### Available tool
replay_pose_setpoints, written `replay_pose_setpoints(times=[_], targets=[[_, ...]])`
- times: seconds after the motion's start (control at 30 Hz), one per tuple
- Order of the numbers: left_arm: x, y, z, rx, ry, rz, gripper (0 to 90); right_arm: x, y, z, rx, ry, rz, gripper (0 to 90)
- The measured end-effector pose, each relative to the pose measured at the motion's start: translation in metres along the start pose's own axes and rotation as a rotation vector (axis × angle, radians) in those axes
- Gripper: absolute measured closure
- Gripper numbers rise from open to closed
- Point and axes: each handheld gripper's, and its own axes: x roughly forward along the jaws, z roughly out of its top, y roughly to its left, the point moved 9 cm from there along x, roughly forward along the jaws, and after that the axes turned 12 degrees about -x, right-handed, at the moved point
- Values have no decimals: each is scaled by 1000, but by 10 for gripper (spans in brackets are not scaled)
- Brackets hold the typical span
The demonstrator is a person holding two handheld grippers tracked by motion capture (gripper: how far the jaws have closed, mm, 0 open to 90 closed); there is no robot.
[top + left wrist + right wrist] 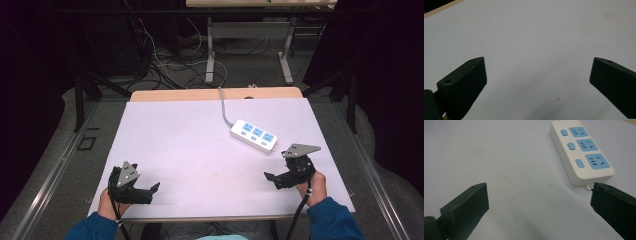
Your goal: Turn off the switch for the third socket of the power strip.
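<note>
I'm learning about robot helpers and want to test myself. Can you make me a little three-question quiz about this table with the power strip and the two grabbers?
1. True or false: the right gripper is squeezing the power strip.
2. How many blue sockets are on the power strip? A) two B) three C) five
3. Fill in: the power strip's grey cable runs off the ____ edge of the white table, away from the person.

Key:
1. False. Its jaws are open and hold nothing; the strip lies just ahead of them.
2. B, three, each with a blue switch beside it.
3. Far. The left gripper is open too, over bare table.
</note>
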Motion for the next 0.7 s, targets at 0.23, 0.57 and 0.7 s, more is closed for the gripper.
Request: replay_pose_setpoints(times=[0.23, 0.57, 0.7], targets=[[0, 0, 0, 2, 3, 2, 12, 7, -9, 5, 6, 1, -4, 13], [0, 0, -1, 3, 8, 2, 12, 13, -21, 10, 16, -4, -11, 14], [1, 0, 0, 7, 3, 0, 12, 15, -23, 11, 26, 5, -5, 14]])
